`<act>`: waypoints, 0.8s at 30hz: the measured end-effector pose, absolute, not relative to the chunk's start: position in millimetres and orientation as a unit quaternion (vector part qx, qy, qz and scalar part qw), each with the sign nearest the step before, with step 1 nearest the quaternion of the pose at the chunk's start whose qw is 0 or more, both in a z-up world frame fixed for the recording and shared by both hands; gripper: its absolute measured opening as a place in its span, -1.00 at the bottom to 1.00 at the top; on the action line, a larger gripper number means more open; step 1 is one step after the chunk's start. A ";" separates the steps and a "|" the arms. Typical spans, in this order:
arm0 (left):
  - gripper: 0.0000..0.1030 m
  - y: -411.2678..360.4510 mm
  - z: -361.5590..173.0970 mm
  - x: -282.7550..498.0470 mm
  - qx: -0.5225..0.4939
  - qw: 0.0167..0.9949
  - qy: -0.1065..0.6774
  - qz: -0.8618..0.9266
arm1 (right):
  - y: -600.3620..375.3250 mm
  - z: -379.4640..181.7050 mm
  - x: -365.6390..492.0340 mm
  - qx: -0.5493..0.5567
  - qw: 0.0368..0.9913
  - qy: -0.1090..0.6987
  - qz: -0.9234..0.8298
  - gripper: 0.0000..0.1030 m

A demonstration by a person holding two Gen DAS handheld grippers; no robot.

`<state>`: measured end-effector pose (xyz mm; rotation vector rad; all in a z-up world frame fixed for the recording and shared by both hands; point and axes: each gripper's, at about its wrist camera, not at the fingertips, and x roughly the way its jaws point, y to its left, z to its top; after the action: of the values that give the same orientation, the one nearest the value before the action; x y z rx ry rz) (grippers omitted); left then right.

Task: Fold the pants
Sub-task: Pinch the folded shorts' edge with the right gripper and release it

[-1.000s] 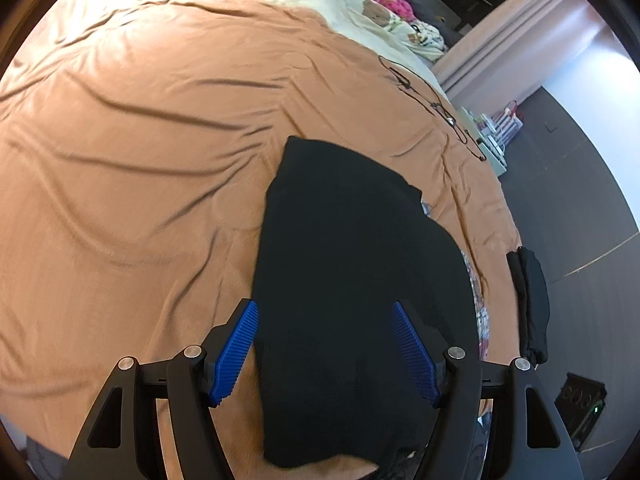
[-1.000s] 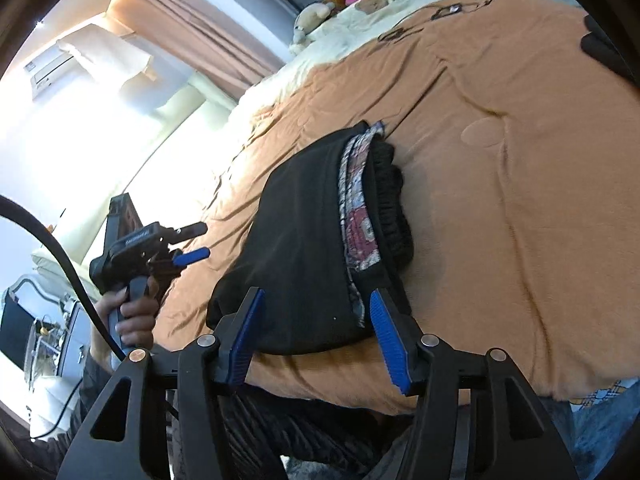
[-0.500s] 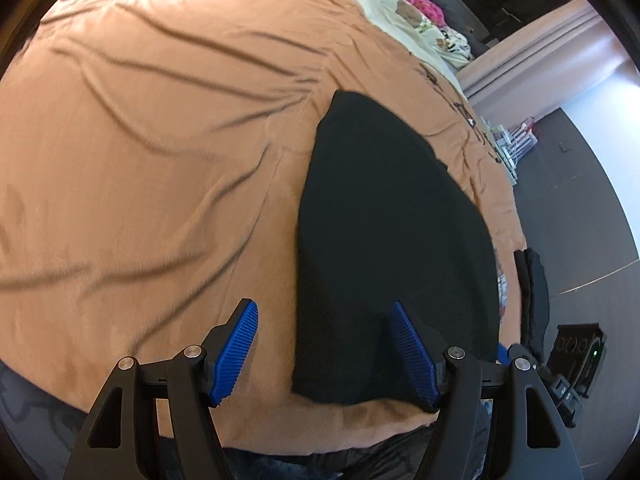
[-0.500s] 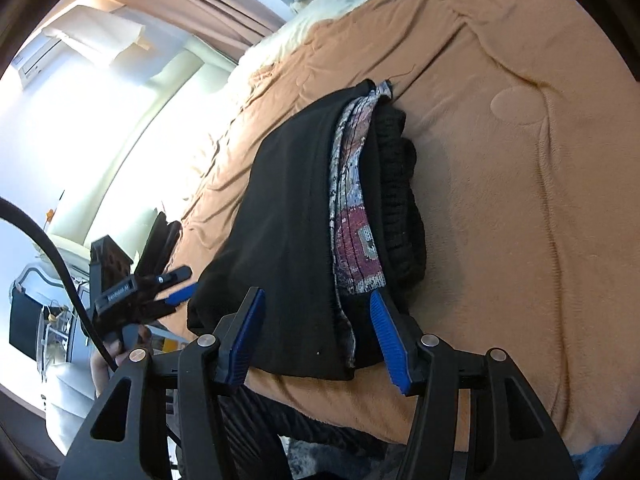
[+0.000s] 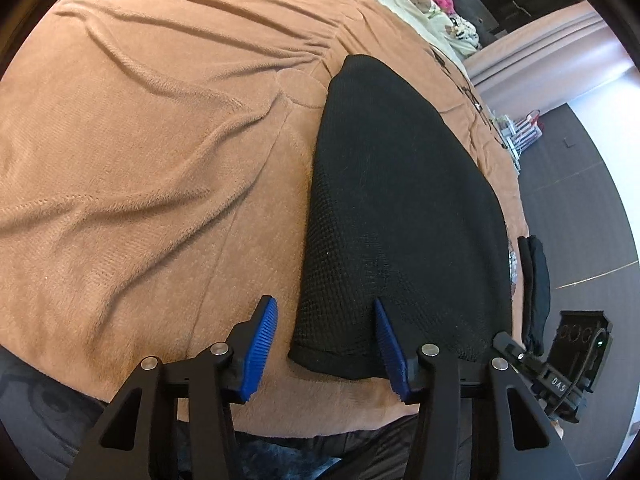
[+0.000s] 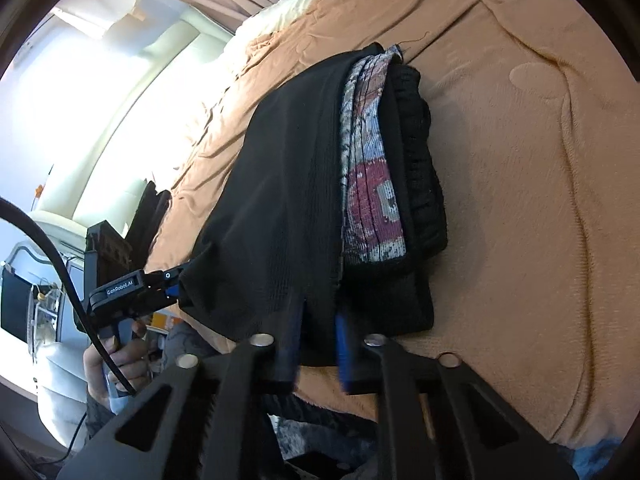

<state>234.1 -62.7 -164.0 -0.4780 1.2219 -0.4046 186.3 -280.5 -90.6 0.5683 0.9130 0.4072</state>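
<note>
Black pants (image 5: 400,208) lie folded on an orange blanket (image 5: 160,140), with a patterned lining (image 6: 372,184) showing between the layers in the right wrist view. My left gripper (image 5: 326,344) hangs over their near left corner. Its jaws are closing with that corner between them, and the blue pads (image 5: 260,344) still stand apart from the cloth. From the right wrist view the left gripper (image 6: 174,284) sits at that same corner. My right gripper (image 6: 318,340) is shut on the pants' near edge, black fabric pinched between its blurred pads.
Another dark folded garment (image 5: 534,288) lies at the bed's right edge, above a black box (image 5: 580,336) on the grey floor. A cable (image 5: 460,68) and cream bedding (image 5: 420,4) lie at the far end. A hand (image 6: 116,364) holds the left gripper's handle.
Both grippers came down closer to the pants' near edge. The right jaws closed onto the fabric. The left jaws narrowed around the near left corner.
</note>
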 end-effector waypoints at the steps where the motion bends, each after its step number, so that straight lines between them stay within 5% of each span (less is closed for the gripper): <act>1: 0.01 -63.3 -163.3 233.4 -0.216 0.773 0.566 -0.186 | -281.2 -85.5 185.0 0.265 0.843 0.427 0.191 -0.92; 10: 0.02 -71.7 -164.8 227.2 -0.186 0.765 0.588 -0.187 | -293.1 -40.9 159.1 0.242 0.880 0.373 0.167 -1.00; 24: 0.02 -60.2 -145.8 228.2 -0.198 0.777 0.568 -0.186 | -274.6 -67.5 153.3 0.189 0.870 0.432 0.142 -0.97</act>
<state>228.2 -60.2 -145.8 -0.4279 1.2296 -0.4034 153.3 -274.6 -67.5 0.3945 0.9043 0.2977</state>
